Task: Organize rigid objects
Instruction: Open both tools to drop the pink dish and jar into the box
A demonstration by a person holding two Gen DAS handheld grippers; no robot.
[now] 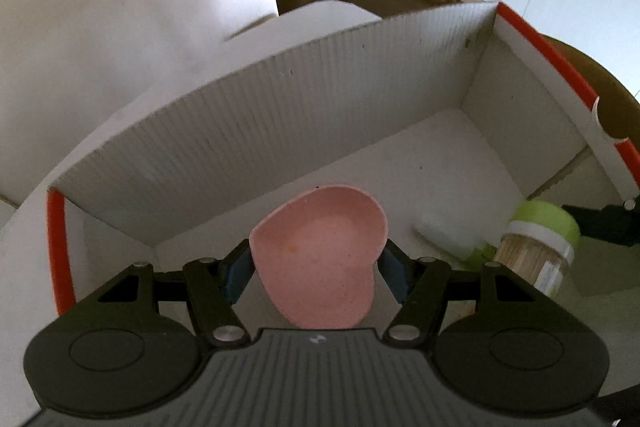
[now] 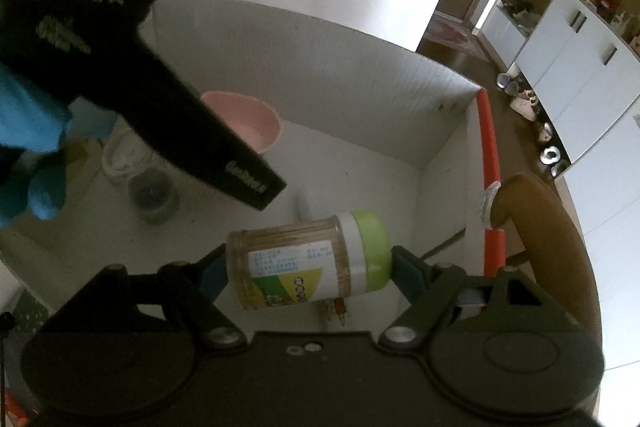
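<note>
Both our claws hang over the box [image 1: 280, 115], left gripper [image 1: 318, 267] clamping the pink dish [image 1: 320, 259], right gripper [image 2: 308, 267] clamping the toothpick jar [image 2: 308, 261].

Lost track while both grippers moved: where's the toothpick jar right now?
The toothpick jar lies sideways between the right gripper fingers, inside the white box near its orange-edged right wall, right of the pink heart dish.
</note>
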